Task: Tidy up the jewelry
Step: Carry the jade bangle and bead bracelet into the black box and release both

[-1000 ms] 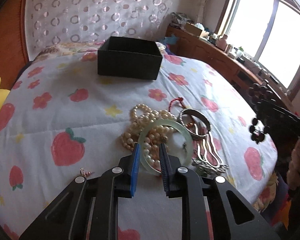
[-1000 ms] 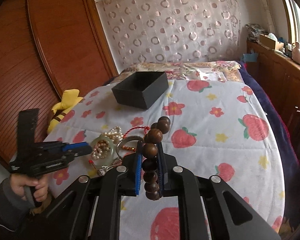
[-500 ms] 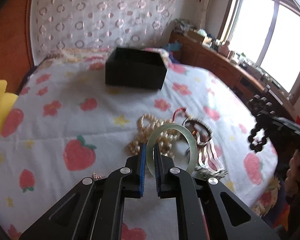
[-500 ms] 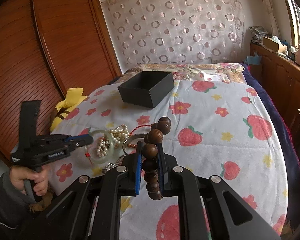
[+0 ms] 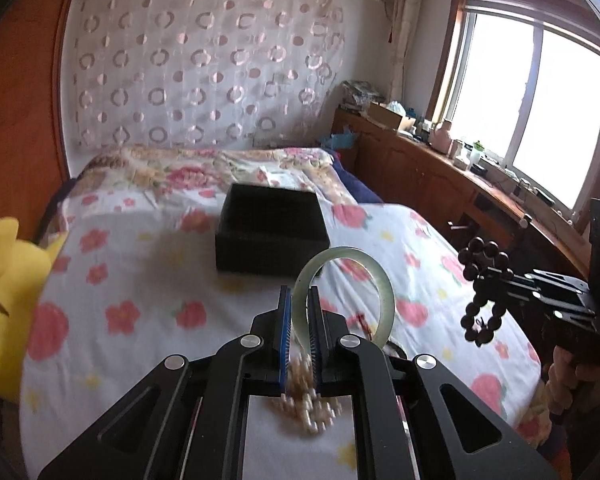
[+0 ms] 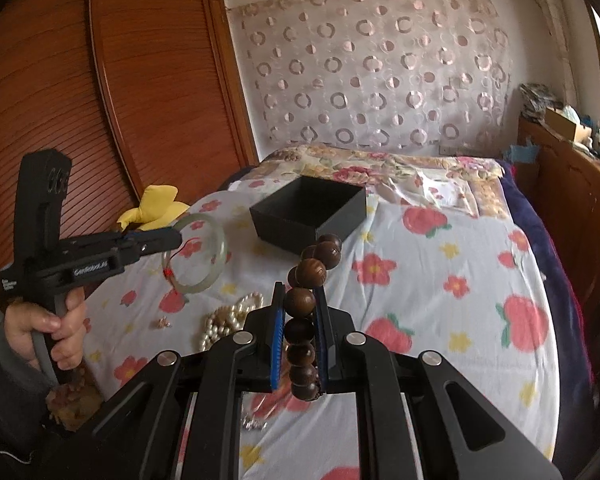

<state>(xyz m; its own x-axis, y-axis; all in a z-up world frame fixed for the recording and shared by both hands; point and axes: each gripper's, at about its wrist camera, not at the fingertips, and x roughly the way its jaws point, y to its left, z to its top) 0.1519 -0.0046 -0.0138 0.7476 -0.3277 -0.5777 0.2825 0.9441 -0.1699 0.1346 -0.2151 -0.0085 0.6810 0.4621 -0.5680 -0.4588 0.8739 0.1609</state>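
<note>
- Jade bangle [image 5: 380, 292] is clamped at its rim between the narrowed fingers of the left tool [image 5: 299, 320], held in the air above the bed [image 5: 140, 280]; seen from the right wrist view at [image 6: 216, 256], tilted, with a red thread hanging inside it.
- Wooden bead bracelet [image 6: 302, 320] is gripped by the right tool [image 6: 300, 336], beads pinched between the blue pads, the rest of the string draped over and under the fingers.
- Black box [image 6: 308, 212] is seen open on the flowered sheet, beyond both tools, apart from them.
- Pearl necklace [image 6: 224, 320] is left heaped on the sheet below the left tool.
- Yellow plush [image 5: 4, 292] is seen at the bed's left edge.
</note>
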